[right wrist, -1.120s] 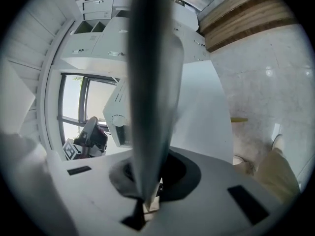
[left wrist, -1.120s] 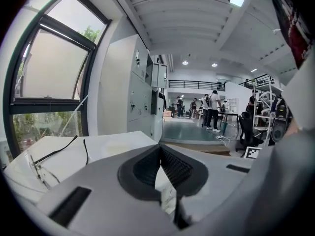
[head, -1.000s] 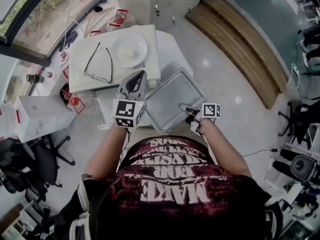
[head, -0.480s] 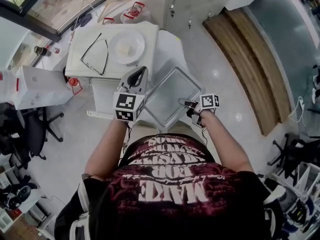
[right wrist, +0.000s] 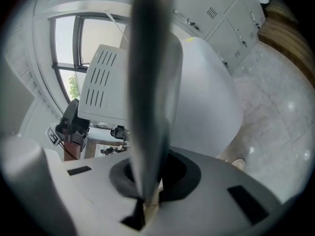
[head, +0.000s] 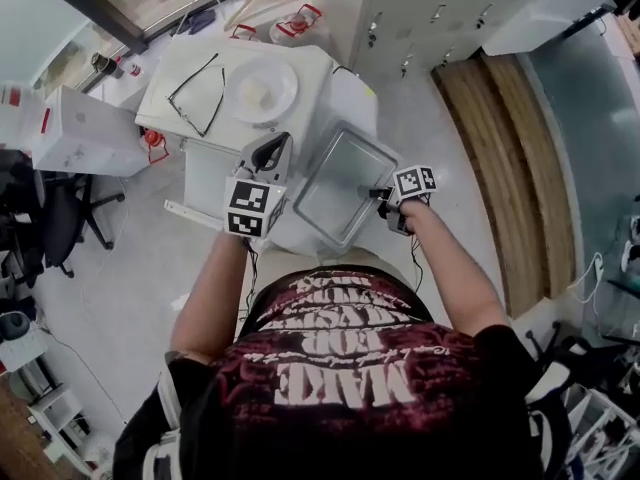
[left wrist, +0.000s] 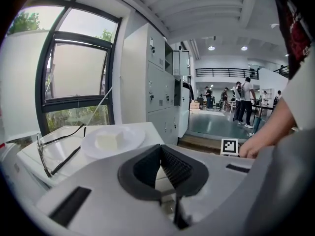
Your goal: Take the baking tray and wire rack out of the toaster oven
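Observation:
My right gripper point(head: 381, 197) is shut on the near right rim of the grey metal baking tray point(head: 340, 188) and holds it in the air in front of me. In the right gripper view the tray point(right wrist: 152, 82) runs up edge-on from between the pads of the right gripper point(right wrist: 146, 191). My left gripper point(head: 279, 141) hovers at the tray's left, shut and holding nothing; its pads meet at the tips in the left gripper view point(left wrist: 160, 147). A thin black wire rack point(head: 196, 94) lies on the white toaster oven top point(head: 180, 133), also seen as wire rack point(left wrist: 56, 149).
A white plate point(head: 262, 88) with a pale block on it sits beside the rack. A white box point(head: 85, 133) and an office chair point(head: 50, 218) stand to the left. Grey lockers point(head: 430, 8) and a wooden step point(head: 510, 168) lie behind and right. People point(left wrist: 243, 100) stand far off.
My right gripper has swung the tray round and tipped it, so it shows narrower. The left gripper has shifted a little beside it. Both stay shut.

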Demonstrator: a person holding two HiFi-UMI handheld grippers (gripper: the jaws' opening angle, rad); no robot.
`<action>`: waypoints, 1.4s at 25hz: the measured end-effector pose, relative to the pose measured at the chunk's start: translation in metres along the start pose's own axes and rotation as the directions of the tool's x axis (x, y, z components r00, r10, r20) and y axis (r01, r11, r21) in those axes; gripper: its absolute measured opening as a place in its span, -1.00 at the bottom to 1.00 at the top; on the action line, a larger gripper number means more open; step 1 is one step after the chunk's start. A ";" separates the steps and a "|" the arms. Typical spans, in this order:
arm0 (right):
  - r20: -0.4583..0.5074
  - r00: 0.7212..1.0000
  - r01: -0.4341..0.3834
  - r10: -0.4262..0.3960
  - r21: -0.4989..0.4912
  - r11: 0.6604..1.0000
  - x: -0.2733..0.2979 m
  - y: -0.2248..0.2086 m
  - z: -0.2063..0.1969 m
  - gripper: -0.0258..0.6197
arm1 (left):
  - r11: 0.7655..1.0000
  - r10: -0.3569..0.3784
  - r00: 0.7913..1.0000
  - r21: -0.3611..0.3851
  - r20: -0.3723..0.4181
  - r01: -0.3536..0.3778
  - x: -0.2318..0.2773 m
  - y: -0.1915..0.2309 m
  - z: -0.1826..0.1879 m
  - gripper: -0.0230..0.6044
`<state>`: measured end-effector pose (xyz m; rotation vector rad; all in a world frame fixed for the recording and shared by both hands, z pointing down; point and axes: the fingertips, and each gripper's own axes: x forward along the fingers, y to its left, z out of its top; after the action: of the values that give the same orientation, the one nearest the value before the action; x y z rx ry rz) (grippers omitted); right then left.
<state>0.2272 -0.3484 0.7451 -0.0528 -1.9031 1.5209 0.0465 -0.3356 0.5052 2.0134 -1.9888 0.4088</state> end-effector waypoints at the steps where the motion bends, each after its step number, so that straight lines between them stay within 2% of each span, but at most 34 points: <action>1: -0.023 1.000 0.002 -0.002 -0.007 1.000 0.001 -0.003 0.004 -0.88 | 1.000 0.004 1.000 -0.005 0.004 -0.004 0.000 0.000 0.000 -0.91; 8: -0.106 0.994 0.013 -0.015 -0.024 1.000 0.017 -0.011 0.036 -0.84 | 0.999 0.025 1.000 0.021 -0.005 -0.025 0.002 0.001 -0.003 -0.91; 13: -0.100 0.987 0.125 -0.129 -0.042 0.991 0.024 -0.029 0.057 -0.78 | 1.000 0.002 1.000 0.010 -0.004 -0.002 0.001 0.002 -0.003 -0.91; 15: -0.095 0.977 0.187 -0.192 -0.065 0.980 0.024 -0.037 0.060 -0.66 | 1.000 -0.006 1.000 0.019 -0.008 0.006 0.001 0.000 -0.004 -0.91; 20: -0.046 0.906 0.413 -0.422 -0.131 0.901 0.017 -0.062 0.060 -0.26 | 0.998 -0.048 0.999 0.035 -0.020 0.049 0.001 -0.002 -0.006 -0.91; 25: 0.006 0.858 0.511 -0.513 -0.101 0.853 0.015 -0.065 0.063 -0.09 | 0.993 -0.116 0.993 0.021 -0.027 0.117 -0.002 -0.005 -0.006 -0.91; 30: 0.040 0.781 0.623 -0.623 -0.106 0.775 0.004 -0.065 0.065 0.26 | 0.980 -0.193 0.980 0.037 -0.046 0.195 -0.005 -0.009 -0.007 -0.91; 33: 0.110 0.727 0.687 -0.678 -0.076 0.723 -0.007 -0.071 0.066 0.38 | 0.968 -0.243 0.968 0.050 -0.054 0.246 -0.007 -0.012 -0.008 -0.91; 35: 0.162 0.700 0.710 -0.695 -0.054 0.703 -0.010 -0.073 0.066 0.39 | 0.958 -0.277 0.959 0.067 -0.062 0.280 -0.009 -0.014 -0.011 -0.91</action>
<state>0.2275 -0.4312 0.7991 0.6782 -1.7897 0.8920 0.0602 -0.3228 0.5113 2.2631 -1.6481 0.4713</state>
